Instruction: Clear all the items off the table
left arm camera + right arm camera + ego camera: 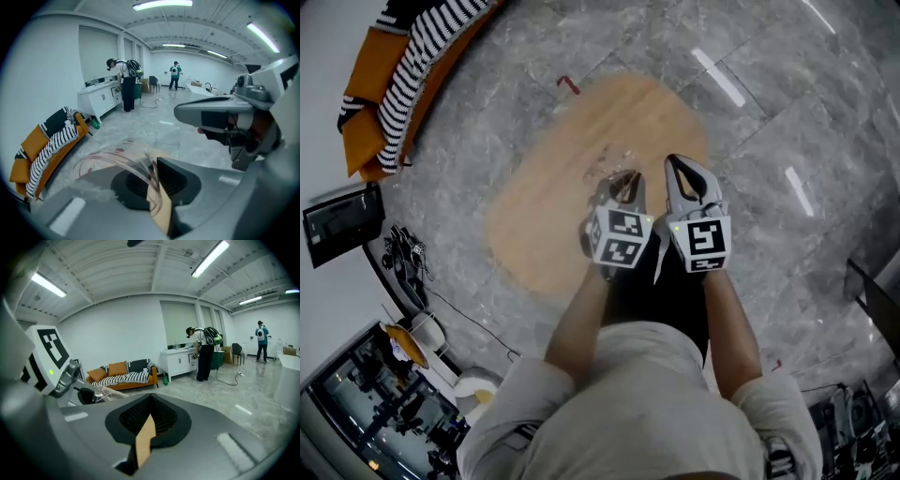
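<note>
Both grippers are held side by side, close together, above the rounded wooden table (572, 122), over the part of it nearer to the person. The left gripper (153, 185) has its jaws closed on a clear plastic wrapper (105, 154), which is thin and crumpled and has some red marks on it. The wrapper sticks out forward from the jaws over the table top, and I cannot tell if it touches the wood. The right gripper (144, 437) is just beside it, also over the table. Its jaws are pressed together with nothing between them, and only a narrow strip of the wooden top shows through the slit. Well apart from the table, an orange sofa (367, 108) stands on the grey stone floor (825, 112), with a striped blanket (417, 56) lying on it.
</note>
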`<control>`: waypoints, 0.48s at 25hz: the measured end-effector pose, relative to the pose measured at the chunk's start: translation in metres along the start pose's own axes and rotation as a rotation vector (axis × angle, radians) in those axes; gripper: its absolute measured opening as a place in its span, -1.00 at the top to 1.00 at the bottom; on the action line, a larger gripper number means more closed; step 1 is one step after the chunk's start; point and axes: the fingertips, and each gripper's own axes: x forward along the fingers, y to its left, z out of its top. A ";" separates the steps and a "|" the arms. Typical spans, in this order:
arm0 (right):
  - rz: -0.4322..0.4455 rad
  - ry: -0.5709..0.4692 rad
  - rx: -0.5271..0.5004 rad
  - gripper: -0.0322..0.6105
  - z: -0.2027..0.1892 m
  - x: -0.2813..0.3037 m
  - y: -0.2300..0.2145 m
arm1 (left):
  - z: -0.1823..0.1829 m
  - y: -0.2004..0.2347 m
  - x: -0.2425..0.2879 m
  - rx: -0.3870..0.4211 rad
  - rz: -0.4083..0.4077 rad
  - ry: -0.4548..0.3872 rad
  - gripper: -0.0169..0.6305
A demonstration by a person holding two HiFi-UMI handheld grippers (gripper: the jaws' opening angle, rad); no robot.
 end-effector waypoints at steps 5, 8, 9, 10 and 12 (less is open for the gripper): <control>-0.028 -0.041 -0.032 0.88 0.040 -0.018 0.016 | 0.037 0.006 -0.047 0.029 0.003 -0.103 0.77; -0.072 -0.075 -0.042 0.88 0.063 -0.037 0.024 | 0.054 0.007 -0.076 0.038 0.002 -0.179 0.77; -0.083 -0.090 -0.047 0.88 0.071 -0.044 0.027 | 0.058 0.007 -0.087 0.030 0.002 -0.202 0.77; -0.092 -0.106 -0.053 0.88 0.079 -0.052 0.030 | 0.062 0.006 -0.098 0.017 0.005 -0.223 0.77; -0.105 -0.145 -0.067 0.88 0.096 -0.065 0.031 | 0.071 0.002 -0.116 -0.019 0.016 -0.262 0.77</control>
